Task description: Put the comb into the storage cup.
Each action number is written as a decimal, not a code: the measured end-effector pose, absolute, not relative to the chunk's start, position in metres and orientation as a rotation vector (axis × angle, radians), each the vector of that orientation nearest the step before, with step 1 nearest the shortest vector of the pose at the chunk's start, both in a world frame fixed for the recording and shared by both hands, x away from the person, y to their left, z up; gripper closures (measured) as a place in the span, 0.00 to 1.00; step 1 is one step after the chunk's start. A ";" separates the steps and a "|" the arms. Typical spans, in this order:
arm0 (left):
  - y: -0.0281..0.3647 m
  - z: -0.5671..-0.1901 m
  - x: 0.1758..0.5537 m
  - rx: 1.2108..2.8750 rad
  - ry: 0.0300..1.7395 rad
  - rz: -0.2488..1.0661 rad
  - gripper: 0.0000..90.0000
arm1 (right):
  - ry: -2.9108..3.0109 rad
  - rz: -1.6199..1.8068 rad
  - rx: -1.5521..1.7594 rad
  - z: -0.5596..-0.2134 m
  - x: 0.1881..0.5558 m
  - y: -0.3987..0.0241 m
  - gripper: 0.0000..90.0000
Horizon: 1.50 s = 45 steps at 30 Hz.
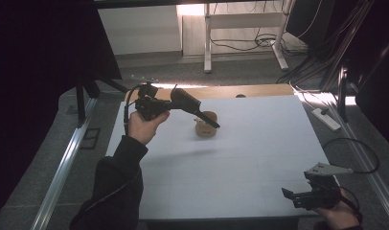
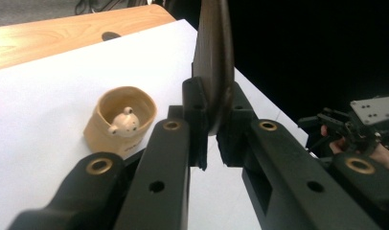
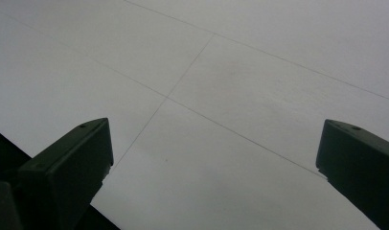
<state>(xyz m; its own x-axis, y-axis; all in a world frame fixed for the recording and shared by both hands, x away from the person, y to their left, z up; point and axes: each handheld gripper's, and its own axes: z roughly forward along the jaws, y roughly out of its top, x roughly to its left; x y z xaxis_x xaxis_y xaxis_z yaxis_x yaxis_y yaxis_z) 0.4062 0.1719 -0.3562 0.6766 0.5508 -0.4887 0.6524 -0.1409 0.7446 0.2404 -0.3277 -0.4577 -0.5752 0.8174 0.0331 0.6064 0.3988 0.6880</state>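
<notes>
Tan cup [image 1: 206, 124] stands on the white table [image 1: 240, 158], toward its far edge; a small animal figure [image 2: 125, 121] sits inside the cup. Left gripper [image 1: 202, 116], held up by the left hand [image 1: 143, 125], is raised above the table just on the near-left of the cup, its jaws clamped on a dark flat object [image 2: 212, 62] that stands upright between them; what the object is cannot be told. Right gripper [image 1: 289, 195], held in the right hand [image 1: 338, 215], lies well apart from the cup at the table's near right corner, its jaws spread wide over bare white surface [image 3: 221, 96] with nothing between them
</notes>
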 end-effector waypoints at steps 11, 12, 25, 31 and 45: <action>0.177 -0.357 0.420 1.789 0.999 -0.091 0.92 | 2.353 0.961 1.243 -0.458 0.240 -0.328 0.00; 0.177 -0.357 0.421 1.789 1.000 -0.085 0.92 | 2.354 0.960 1.243 -0.458 0.240 -0.328 0.00; 0.180 -0.358 0.436 1.782 1.041 -0.048 0.92 | 2.365 0.953 1.234 -0.458 0.240 -0.327 0.00; 0.179 -0.362 0.443 1.781 1.059 -0.039 0.92 | 2.373 0.948 1.225 -0.458 0.240 -0.327 0.00; 0.179 -0.370 0.452 1.790 1.084 -0.019 0.92 | 2.384 0.939 1.220 -0.459 0.240 -0.326 0.00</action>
